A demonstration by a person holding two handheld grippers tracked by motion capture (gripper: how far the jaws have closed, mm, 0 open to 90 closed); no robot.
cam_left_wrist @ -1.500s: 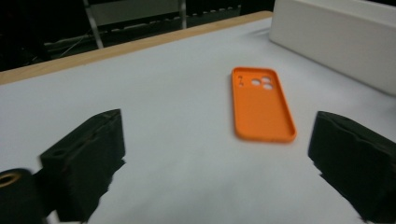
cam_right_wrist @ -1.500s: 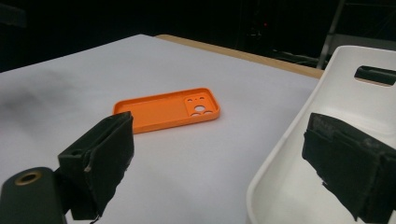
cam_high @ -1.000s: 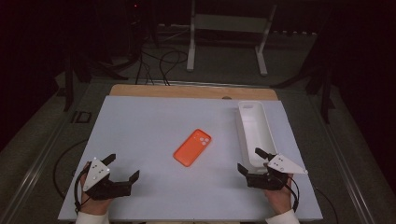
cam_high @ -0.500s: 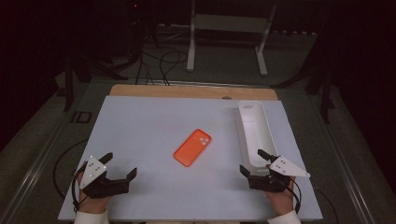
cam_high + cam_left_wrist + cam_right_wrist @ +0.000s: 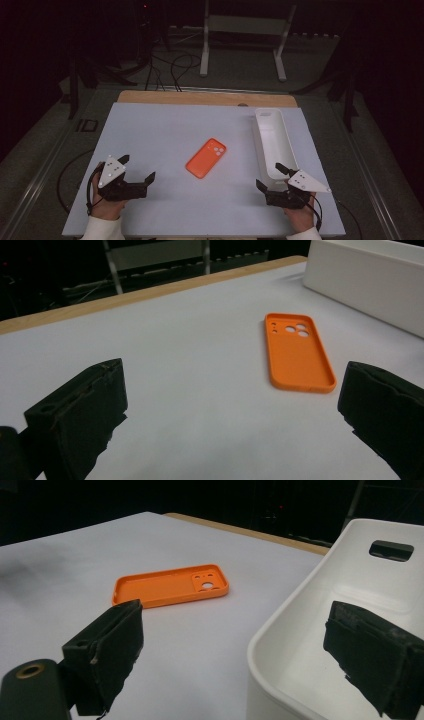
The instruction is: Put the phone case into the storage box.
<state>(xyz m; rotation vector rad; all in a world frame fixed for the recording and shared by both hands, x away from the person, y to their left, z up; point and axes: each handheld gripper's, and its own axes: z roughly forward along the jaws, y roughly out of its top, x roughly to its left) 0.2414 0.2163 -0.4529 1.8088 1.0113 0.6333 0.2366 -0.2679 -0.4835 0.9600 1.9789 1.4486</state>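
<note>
Overhead, an orange phone case (image 5: 206, 158) lies flat near the middle of a pale grey table mat (image 5: 165, 125), its hollow side up and its camera cut-outs at the far end, while a long white plastic tray (image 5: 272, 142) sits along the mat's right side with a slot handle in its far wall. At the near edge the left gripper (image 5: 137, 172), held in a person's hand (image 5: 106, 206), rests low over the mat well left of the case with its jaws spread wide and nothing between them; the right gripper (image 5: 268, 176) sits at the near end of the tray, jaws likewise apart and holding nothing, one jaw reaching over the tray's near rim. A wooden table edge (image 5: 200, 97) shows beyond the mat, and a white metal stand (image 5: 240, 30) rises from the dark floor behind. Seen from the left gripper view, the two black jaws stand far apart at the bottom corners, bare mat between them, with the case (image 5: 297, 351) ahead and to the right and the tray's white wall (image 5: 365, 275) beyond it. From the right gripper view, the jaws again gape wide, one over the mat, the other over the tray (image 5: 320, 630), and the case (image 5: 170, 586) lies farther off on the mat, apart from both.
</note>
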